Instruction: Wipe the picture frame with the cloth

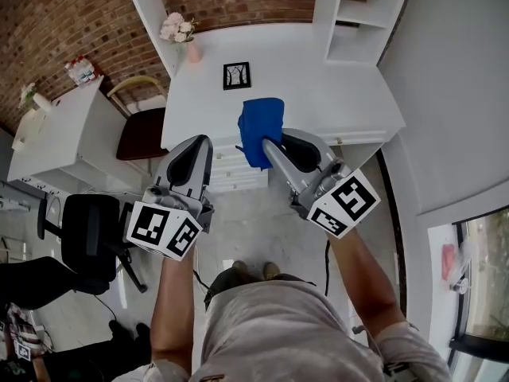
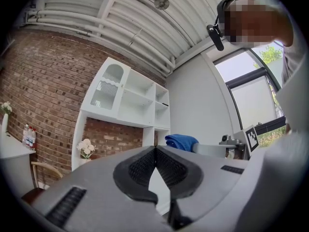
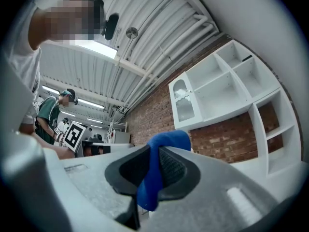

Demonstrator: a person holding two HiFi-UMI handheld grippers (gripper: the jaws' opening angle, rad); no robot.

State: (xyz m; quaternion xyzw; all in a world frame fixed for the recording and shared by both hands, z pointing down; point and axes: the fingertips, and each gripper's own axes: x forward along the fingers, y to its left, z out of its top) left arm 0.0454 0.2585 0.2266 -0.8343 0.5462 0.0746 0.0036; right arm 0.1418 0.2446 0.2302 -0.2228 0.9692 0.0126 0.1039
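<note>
Sensibly, the right claw (image 1: 269, 143) is gripping the blue cloth (image 1: 261, 122) firmly, the left claw (image 1: 202, 142) sitting shut and empty, probably free for steadying the picture frame (image 1: 236, 76) at upper centre on the bench (image 1: 318, 94).

I have both forearms stretched forward, side by side, each carrying a gripper that points ahead and roughly level. My left forearm (image 1: 173, 301) ends in the left gripper (image 1: 199, 142), whose jaws are pressed fully together with nothing between the pads. My right forearm (image 1: 366, 277) ends in the right gripper (image 1: 274, 143), whose jaws are clamped on a blue cloth (image 1: 261, 126) that bulges above the pads and hangs below them. Both grippers' marker cubes sit at the rear, facing up.
</note>
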